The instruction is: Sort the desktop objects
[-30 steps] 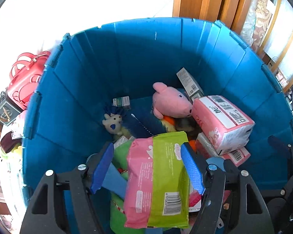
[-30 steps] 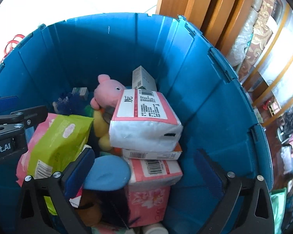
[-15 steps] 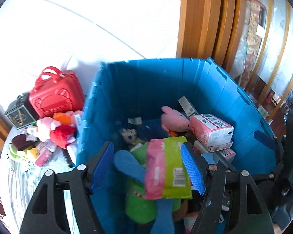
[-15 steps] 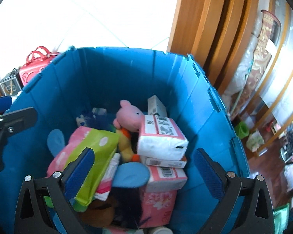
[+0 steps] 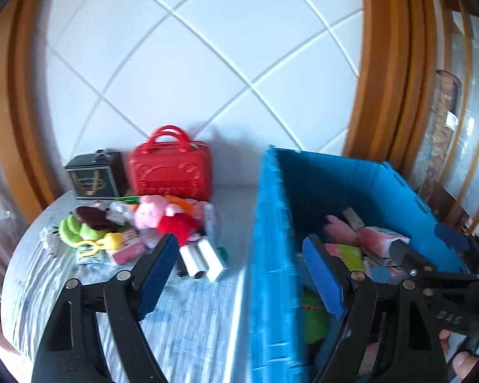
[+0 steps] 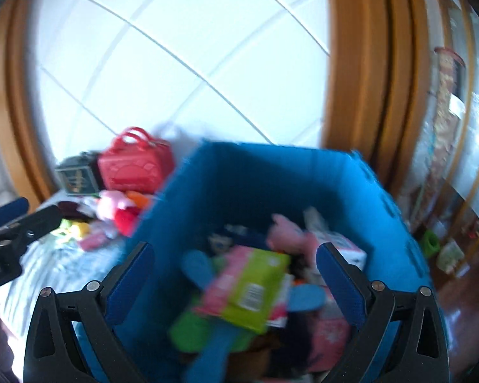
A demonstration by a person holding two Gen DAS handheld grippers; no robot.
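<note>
Left wrist view first: our left gripper (image 5: 241, 274) hangs with its blue pads spread wide and nothing between them, straddling the near wall of the blue bin (image 5: 268, 223). Beyond the left pad, on the pale table (image 5: 188, 319), lies a white roll (image 5: 193, 260), then a heap of small things: a yellow clip (image 5: 103, 242), green shoes (image 5: 75, 231), a pink pig toy in red (image 5: 163, 218). Farther back stand a dark box (image 5: 91, 178) and a red case (image 5: 171, 169), both against the white tiled wall (image 5: 188, 63).

From the right wrist, blurred, our right gripper (image 6: 234, 282) is likewise spread wide and empty above the bin (image 6: 265, 182). Inside the bin, nearest us, a pink and green packet (image 6: 249, 287) rests on top of green and blue things we cannot name; behind it lie a pink pig (image 6: 287, 234) and a pink and white tissue pack (image 6: 346, 247). Wooden door framing (image 6: 354, 63) rises beyond the bin.
</note>
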